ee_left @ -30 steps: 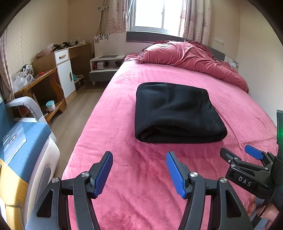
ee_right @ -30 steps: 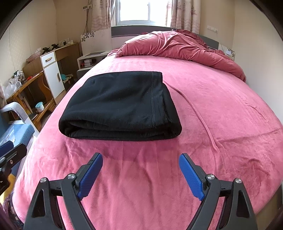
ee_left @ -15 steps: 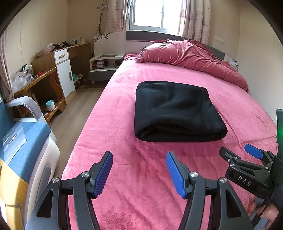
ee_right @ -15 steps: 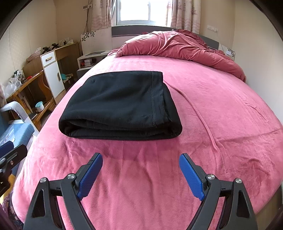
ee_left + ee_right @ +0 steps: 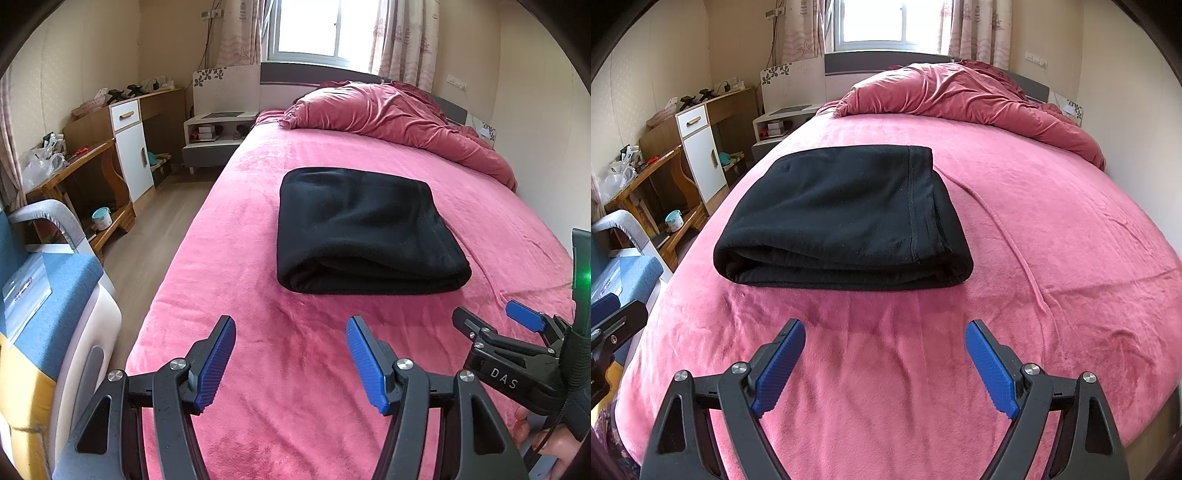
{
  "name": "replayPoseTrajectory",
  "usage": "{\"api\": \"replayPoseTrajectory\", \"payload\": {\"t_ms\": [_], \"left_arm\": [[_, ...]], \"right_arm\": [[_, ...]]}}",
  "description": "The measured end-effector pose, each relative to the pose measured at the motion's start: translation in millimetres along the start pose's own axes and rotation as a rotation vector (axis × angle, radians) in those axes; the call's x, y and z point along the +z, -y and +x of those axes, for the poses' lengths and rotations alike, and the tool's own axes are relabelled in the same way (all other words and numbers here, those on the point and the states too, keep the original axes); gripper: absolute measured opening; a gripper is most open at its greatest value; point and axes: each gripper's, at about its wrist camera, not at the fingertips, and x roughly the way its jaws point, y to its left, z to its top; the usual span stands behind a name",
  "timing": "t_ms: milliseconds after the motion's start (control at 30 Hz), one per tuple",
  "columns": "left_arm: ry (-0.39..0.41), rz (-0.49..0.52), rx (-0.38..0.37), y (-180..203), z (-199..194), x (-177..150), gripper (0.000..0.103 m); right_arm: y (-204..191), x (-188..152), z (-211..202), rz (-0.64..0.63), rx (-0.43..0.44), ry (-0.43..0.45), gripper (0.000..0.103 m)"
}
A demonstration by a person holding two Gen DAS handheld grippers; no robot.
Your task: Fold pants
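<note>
both grippers parked low over near end of bed [image 5: 1071,258], nothing between pads. left gripper [image 5: 291,363] jaws spread wide, right gripper [image 5: 885,365] jaws spread wider. black pants [image 5: 842,218] sit straight ahead, apart from both, already a neat stacked bundle mid-bed. long side runs across view, thick folded edge faces jaws. right one looks nearer, pants more centred for it; for left they're ahead, bit to right. crumpled duvet [image 5: 399,118] way back at headboard. vs a second ago: basically nothing changed, looks like finished fold imo.

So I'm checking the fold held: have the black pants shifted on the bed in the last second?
No. The folded pants lie in the same spot on the pink bed cover, with the same long crease in the cover off their right corner.
</note>
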Motion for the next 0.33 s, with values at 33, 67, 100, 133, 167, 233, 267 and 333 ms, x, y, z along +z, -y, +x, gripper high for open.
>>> {"api": "replayPoseTrajectory", "payload": {"t_ms": [33,67,100,133,167,233,267,333], "left_arm": [[-0.001,0.000,-0.001,0.2,0.0,-0.4,0.064],[0.003,-0.001,-0.003,0.0,-0.3,-0.6,0.064],[0.009,-0.002,0.001,-0.5,-0.8,-0.9,0.064],[0.014,-0.002,0.006,-0.4,-1.2,-1.5,0.064],[0.017,-0.001,0.007,0.0,-1.7,-1.8,0.064],[0.028,-0.007,0.002,-0.6,-2.7,-2.8,0.064],[0.027,-0.011,-0.007,-1.3,-2.2,-3.1,0.064],[0.007,-0.017,-0.016,-2.6,2.3,-3.7,0.064]], "right_arm": [[-0.1,-0.2,0.4,0.000,0.000,-0.001,0.089],[-0.4,-0.4,0.6,0.000,0.000,-0.002,0.089],[-0.4,-0.5,0.9,-0.001,0.000,-0.002,0.089],[-0.4,-0.5,1.4,-0.003,-0.001,-0.003,0.089],[-0.2,-0.6,1.8,-0.004,0.000,-0.004,0.089],[0.2,-1.4,2.2,-0.001,-0.001,-0.005,0.089],[0.6,-1.8,3.1,0.001,-0.001,-0.008,0.089],[2.9,-2.7,5.3,0.003,-0.001,-0.013,0.089]]}}
